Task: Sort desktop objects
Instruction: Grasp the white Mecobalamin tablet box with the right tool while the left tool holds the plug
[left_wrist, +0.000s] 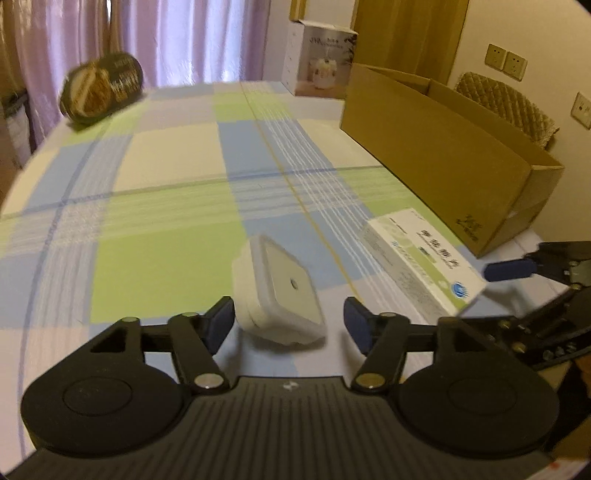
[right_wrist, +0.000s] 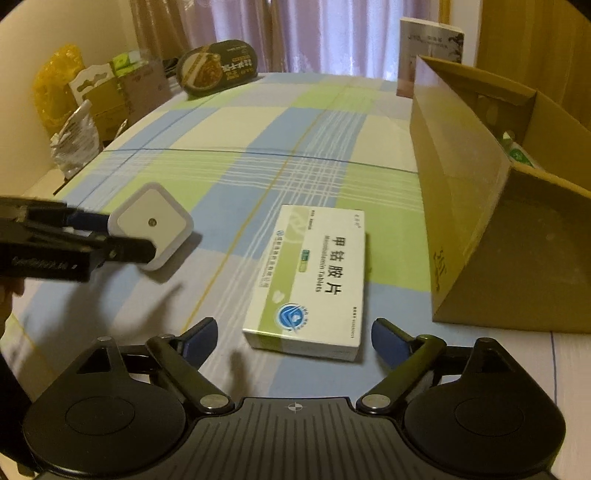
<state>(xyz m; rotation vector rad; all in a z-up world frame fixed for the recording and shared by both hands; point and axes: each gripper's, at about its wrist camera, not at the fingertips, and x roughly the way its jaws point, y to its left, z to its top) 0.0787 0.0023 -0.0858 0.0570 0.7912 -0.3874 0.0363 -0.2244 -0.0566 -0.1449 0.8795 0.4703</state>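
On the desk my left gripper is spread wide around the white plug, not squeezing yet. My right gripper gapes just short of the pill box, lined up lengthwise, carton open beside it for drop-offs.

Tablet box lies between night light (left) and carton.

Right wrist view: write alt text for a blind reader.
The open right gripper faces a white tablet box lying flat on a checked tablecloth. The left gripper reaches a white square device; a cardboard box stands right.
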